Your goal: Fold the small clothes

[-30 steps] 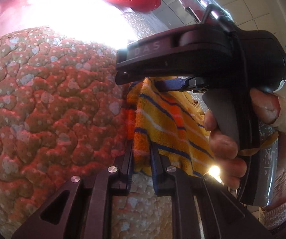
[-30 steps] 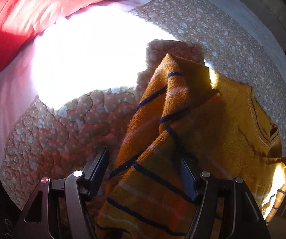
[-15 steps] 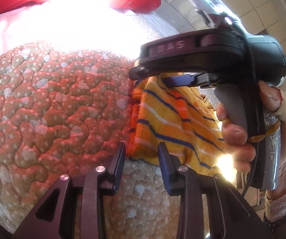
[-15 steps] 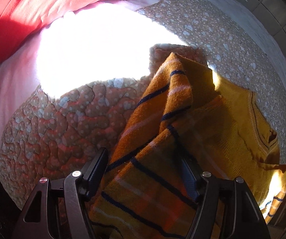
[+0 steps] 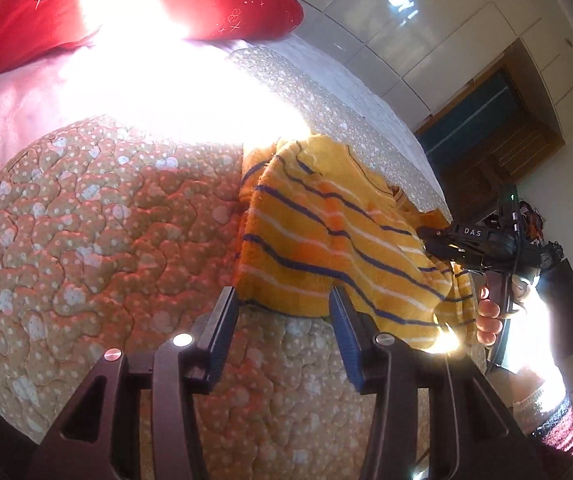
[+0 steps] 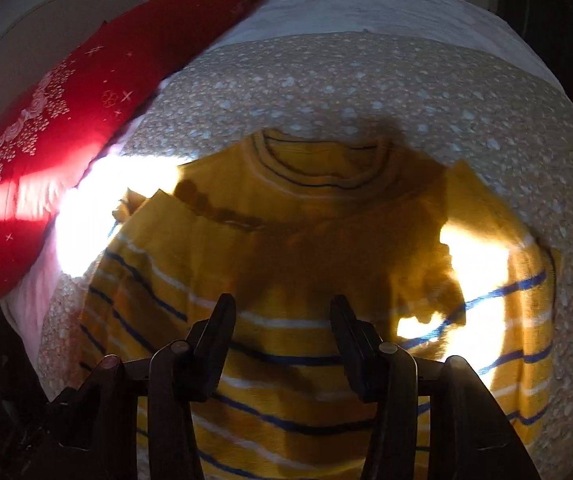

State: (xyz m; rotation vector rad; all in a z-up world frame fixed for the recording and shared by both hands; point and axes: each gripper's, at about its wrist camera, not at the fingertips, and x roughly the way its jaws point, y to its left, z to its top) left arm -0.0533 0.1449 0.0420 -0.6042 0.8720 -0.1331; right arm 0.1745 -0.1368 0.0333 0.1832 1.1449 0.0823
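Yellow striped sweater point(image 6: 310, 280) lies spread on the quilted bedspread point(image 5: 98, 240), collar twd the far side, a sleeve folded in over the body. L gripper point(image 5: 284, 322) w/ jaws apart, empty, tips just at the sweater's near hem. R gripper point(image 6: 282, 336) likewise spread wide, nothing between the fingers, above the striped lower body; in the left-wrist view it shows by the sweater's right edge, held in the person's right hand point(image 5: 494, 312). Red pillow point(image 6: 66, 120) along the bed's far-left edge; strong sun patch across the sheet.
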